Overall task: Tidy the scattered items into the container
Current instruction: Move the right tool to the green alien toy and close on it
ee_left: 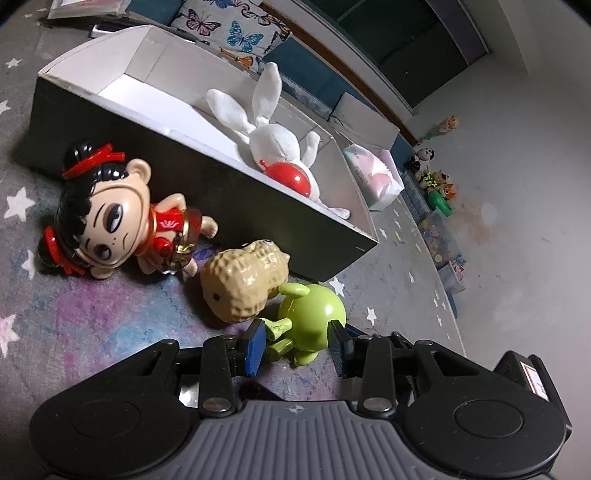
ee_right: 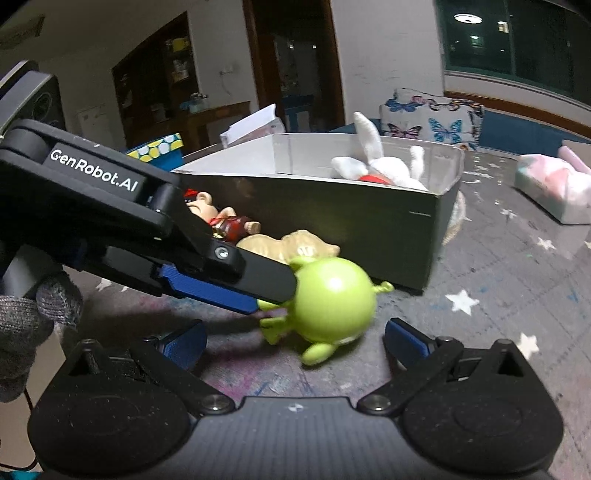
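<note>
On the star-patterned rug [ee_left: 92, 317], the green alien figure [ee_left: 314, 321] lay on its side in front of the dark-sided box [ee_left: 207, 192]. The left gripper [ee_left: 298, 341] had its jaws set around this figure: in the left wrist view, the blue pad on the left sat against the figure's thin limbs and the pad on the right sat against its round body. In the right wrist view, the same gripper [ee_right: 266, 295] reached in from the left, with one finger lying across the figure [ee_right: 332, 295]. The jaws were closed on the figure, which rested on the rug.

The right gripper [ee_right: 293, 341] hovered just short of the figure with its jaws spread wide and nothing between the pads. A hand in a grey knitted glove [ee_right: 26, 317] showed at the left edge of that view.

Just beside the green figure lay the peanut-shaped toy [ee_left: 243, 284], touching it or nearly so. Farther left lay the doll in red clothing with black hair [ee_left: 114, 218], on its side against the box wall.

Inside the box, the white plush rabbit [ee_left: 273, 144] lay at the right end with a red ball-shaped item [ee_left: 288, 179] on its body. The remaining floor of the box appeared white and bare.

Beyond the box stood a butterfly-print cushion [ee_left: 236, 29] and a soft pack of tissues [ee_left: 373, 177]
</note>
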Available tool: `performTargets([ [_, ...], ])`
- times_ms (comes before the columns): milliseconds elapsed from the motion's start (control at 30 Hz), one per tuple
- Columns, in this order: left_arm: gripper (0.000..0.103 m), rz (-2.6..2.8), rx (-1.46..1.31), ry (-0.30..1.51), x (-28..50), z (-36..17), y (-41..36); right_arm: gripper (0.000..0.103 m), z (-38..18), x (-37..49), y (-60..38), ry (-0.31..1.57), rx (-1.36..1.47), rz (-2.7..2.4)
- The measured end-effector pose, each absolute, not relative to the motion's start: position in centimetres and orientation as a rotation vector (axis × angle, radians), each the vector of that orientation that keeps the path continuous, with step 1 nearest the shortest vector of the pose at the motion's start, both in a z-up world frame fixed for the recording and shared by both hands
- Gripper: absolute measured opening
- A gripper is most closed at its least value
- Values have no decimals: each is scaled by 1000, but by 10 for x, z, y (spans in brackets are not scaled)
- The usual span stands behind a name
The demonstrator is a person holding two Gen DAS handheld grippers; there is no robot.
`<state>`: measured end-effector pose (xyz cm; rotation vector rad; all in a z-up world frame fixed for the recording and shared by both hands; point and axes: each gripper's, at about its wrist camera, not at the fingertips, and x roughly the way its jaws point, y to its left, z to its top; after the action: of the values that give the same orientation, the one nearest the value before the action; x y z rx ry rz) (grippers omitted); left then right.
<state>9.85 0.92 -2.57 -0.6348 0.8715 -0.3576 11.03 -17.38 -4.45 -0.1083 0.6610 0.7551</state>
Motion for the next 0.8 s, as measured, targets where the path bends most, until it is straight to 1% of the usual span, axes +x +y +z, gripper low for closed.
performTargets([
  [367,39,-356,-632,883,107,-26,9,103,-42,123,-166,690,-125,789],
  [600,39,-370,-655,885,109,-26,11,103,-43,127,-171,688,-89,795],
  [667,39,-367,-657,887,108,-25,11,99,-42,128,-173,686,-81,788],
  [733,39,-365,-661,888,108,-25,12,92,-41,129,-175,685,-71,777],
  [800,39,-367,-663,883,108,-25,12,88,-40,131,-179,687,-56,771],
])
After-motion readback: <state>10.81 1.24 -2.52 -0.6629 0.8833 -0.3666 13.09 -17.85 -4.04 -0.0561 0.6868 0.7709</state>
